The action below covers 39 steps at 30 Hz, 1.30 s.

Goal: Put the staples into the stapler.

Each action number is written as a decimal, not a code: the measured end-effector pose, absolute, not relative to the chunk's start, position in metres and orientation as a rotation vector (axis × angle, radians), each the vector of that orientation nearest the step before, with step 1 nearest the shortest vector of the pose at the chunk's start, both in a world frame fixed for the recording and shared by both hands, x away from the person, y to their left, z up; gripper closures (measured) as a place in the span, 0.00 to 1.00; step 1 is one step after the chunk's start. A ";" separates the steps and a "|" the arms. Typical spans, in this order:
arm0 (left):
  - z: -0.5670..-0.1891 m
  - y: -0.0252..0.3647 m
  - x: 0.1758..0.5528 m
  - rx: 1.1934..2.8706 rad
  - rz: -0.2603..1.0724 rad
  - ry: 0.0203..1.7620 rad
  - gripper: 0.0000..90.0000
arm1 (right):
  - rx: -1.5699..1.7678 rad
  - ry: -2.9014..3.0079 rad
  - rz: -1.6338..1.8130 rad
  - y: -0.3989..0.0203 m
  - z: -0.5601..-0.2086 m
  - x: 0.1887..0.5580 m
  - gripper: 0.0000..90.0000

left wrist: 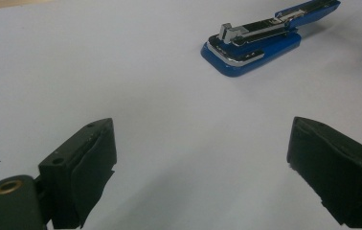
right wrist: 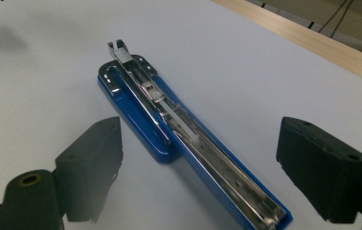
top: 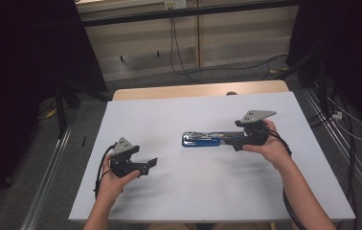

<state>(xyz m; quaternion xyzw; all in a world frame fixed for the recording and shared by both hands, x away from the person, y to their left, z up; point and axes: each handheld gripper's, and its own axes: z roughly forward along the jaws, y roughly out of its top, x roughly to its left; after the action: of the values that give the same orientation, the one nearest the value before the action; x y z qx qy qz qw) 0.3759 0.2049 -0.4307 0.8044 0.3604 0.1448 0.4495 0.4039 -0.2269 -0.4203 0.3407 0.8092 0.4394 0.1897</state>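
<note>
A blue stapler lies on the white table top, swung open so its metal staple channel faces up. In the right gripper view the stapler runs between the two black jaws, and neither pad touches it. My right gripper is open at the stapler's right end. My left gripper rests low over the table at the left, open and empty. In the left gripper view the stapler lies well ahead of my left gripper, up and to the right.
A wooden table edge borders the white surface at the far side. Metal rails run along the floor on both sides, and cables trail on the floor to the right.
</note>
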 end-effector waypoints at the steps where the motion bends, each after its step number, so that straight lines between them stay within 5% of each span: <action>1: -0.430 0.205 0.376 1.988 0.359 0.891 0.11 | 0.969 2.262 1.233 -0.230 -0.421 0.402 0.18; 12: -0.431 0.198 0.378 1.997 0.352 0.892 0.11 | 1.035 2.211 1.192 -0.247 -0.428 0.389 0.18; 24: -0.430 0.188 0.384 1.992 0.348 0.881 0.12 | 1.081 2.180 1.145 -0.261 -0.438 0.378 0.29; 39: -0.433 0.178 0.392 2.011 0.344 0.872 0.12 | 1.141 2.183 1.077 -0.270 -0.449 0.381 0.80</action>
<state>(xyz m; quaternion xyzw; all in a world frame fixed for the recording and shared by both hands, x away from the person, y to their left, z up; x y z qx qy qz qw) 0.3918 0.1777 -0.4326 0.8117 0.3519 0.1388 0.4451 0.3806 -0.2696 -0.4485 0.4136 0.7913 0.3902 0.2246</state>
